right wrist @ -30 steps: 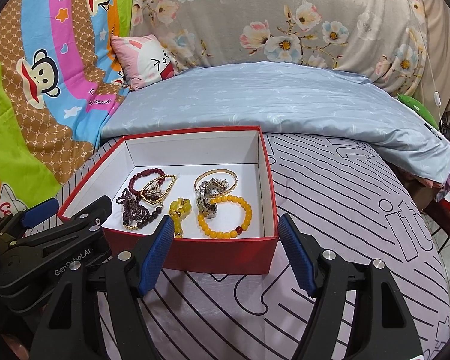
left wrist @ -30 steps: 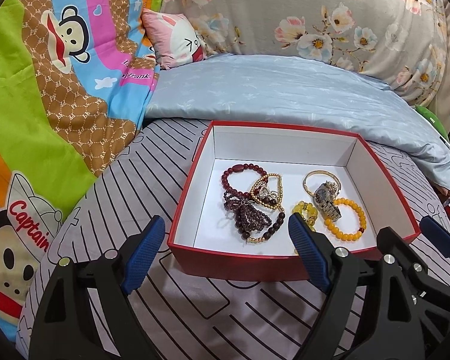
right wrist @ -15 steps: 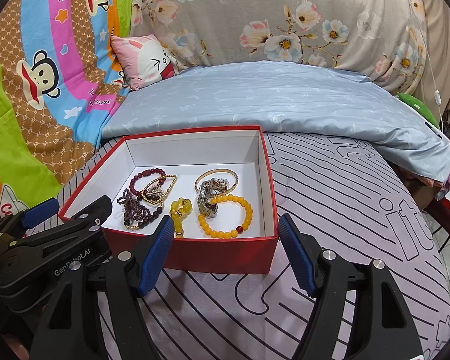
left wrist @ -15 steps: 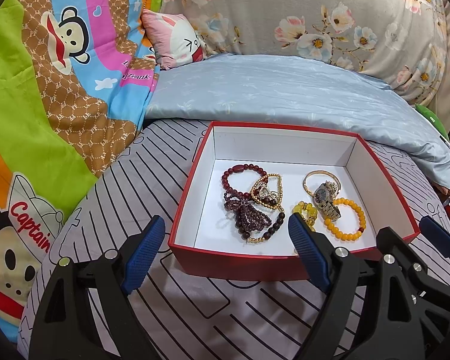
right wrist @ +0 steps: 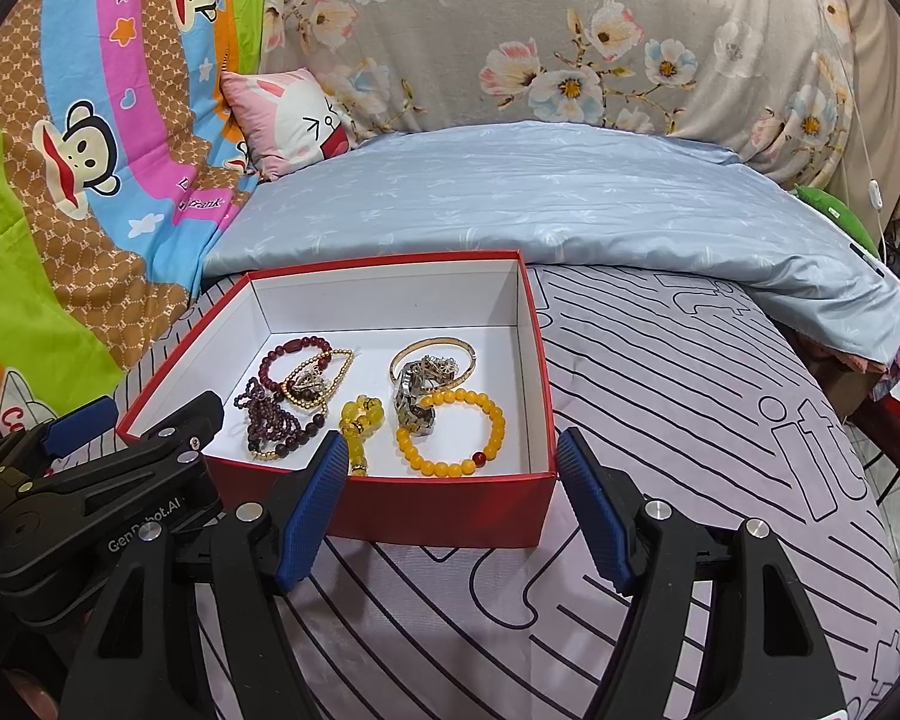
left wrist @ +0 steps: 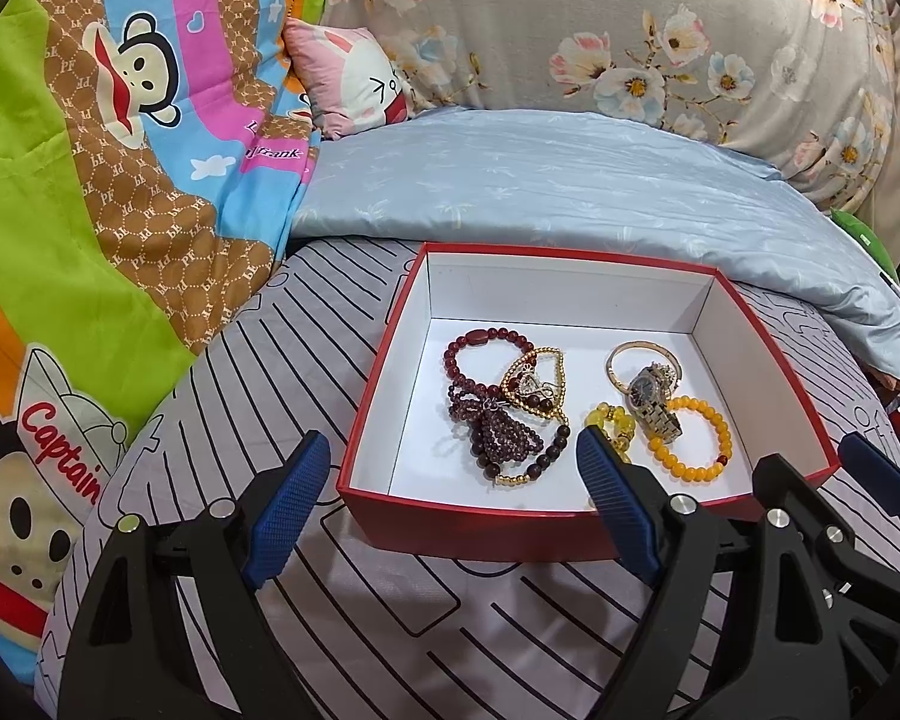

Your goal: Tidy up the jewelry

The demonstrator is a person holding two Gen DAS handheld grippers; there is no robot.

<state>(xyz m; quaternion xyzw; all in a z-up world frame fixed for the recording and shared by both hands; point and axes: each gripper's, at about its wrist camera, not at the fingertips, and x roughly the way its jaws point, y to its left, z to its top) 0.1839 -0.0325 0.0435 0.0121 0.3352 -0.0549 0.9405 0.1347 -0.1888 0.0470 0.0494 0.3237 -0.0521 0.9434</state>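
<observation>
A red box (left wrist: 462, 531) (right wrist: 450, 510) with a white inside sits on the striped bedsheet. It holds a dark red bead bracelet (left wrist: 480, 348) (right wrist: 282, 354), a gold bead heart piece (left wrist: 540, 384), a purple bead bundle (left wrist: 498, 438) (right wrist: 270, 420), a yellow bead charm (left wrist: 609, 420) (right wrist: 360, 420), a watch (left wrist: 654, 396) (right wrist: 414, 396), a gold bangle (left wrist: 624, 354) and an orange bead bracelet (left wrist: 696, 438) (right wrist: 450, 438). My left gripper (left wrist: 450, 498) is open and empty before the box's near left wall. My right gripper (right wrist: 450, 510) is open and empty before the near right wall.
A light blue duvet (left wrist: 570, 180) lies behind the box. A pink bunny pillow (left wrist: 354, 78), a cartoon monkey blanket (left wrist: 90, 180) at the left and a floral quilt (left wrist: 630, 30) at the back surround it. The bed edge drops at the right (right wrist: 870, 420).
</observation>
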